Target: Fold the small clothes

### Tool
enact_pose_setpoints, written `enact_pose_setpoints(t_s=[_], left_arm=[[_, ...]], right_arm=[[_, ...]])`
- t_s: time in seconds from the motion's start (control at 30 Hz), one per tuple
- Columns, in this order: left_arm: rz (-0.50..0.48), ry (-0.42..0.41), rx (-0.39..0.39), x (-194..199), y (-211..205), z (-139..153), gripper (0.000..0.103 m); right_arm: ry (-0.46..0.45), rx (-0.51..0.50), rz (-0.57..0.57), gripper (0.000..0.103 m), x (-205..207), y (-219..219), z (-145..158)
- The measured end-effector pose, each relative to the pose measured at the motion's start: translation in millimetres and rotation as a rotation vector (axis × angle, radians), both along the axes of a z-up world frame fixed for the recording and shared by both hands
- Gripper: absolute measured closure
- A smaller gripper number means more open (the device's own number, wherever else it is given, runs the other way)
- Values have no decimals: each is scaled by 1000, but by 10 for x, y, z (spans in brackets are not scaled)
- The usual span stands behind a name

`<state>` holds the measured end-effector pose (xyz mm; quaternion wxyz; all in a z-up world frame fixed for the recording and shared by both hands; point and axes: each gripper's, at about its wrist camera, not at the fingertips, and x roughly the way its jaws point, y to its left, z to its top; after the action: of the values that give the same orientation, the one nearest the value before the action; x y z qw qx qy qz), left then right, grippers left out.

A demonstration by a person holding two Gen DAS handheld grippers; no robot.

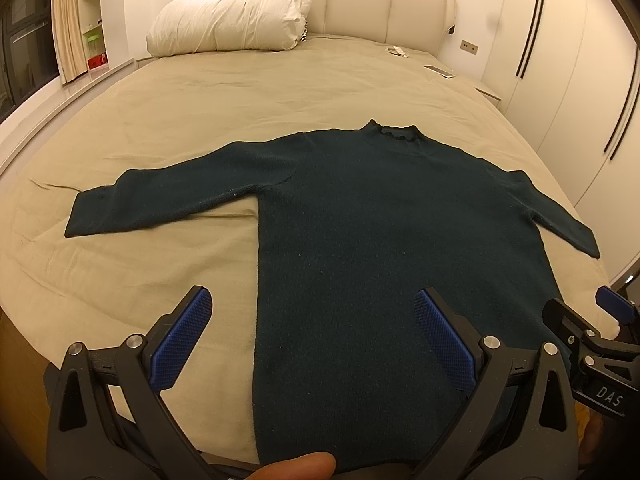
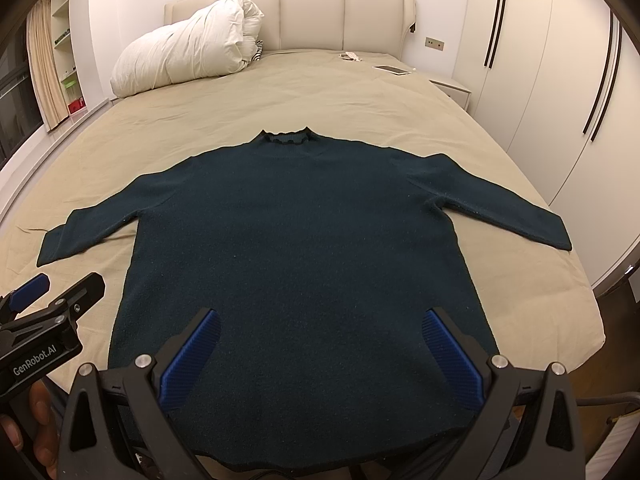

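Observation:
A dark teal long-sleeved sweater (image 1: 380, 208) lies flat on the beige bed sheet (image 1: 180, 112), collar away from me, both sleeves spread out. It also shows in the right wrist view (image 2: 296, 232). My left gripper (image 1: 312, 300) is open and empty, hovering over the sweater's lower left edge near the hem. My right gripper (image 2: 322, 320) is open and empty over the lower middle of the sweater. Each gripper shows at the edge of the other's view.
A rolled white duvet (image 1: 232, 20) lies at the head of the bed by the padded headboard (image 1: 360, 0). A phone (image 1: 439, 71) and a small item (image 1: 396, 51) lie near the far right corner. White wardrobes (image 1: 560, 60) stand to the right, shelves (image 1: 92, 20) to the left.

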<state>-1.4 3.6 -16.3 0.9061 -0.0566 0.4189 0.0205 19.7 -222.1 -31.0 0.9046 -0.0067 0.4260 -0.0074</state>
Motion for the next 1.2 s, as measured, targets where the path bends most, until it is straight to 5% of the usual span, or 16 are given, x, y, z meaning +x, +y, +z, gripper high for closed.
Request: enact_pose_setpoints(t_s=[1.07,1.2], left_arm=[[18,-36,-10,-17,50,-20,0],[6,-37,-65,-7,133,-45,0]], right_arm=[[6,3,1,0,-11,-2,-32],[10,5,2,0,-21,29,-66]])
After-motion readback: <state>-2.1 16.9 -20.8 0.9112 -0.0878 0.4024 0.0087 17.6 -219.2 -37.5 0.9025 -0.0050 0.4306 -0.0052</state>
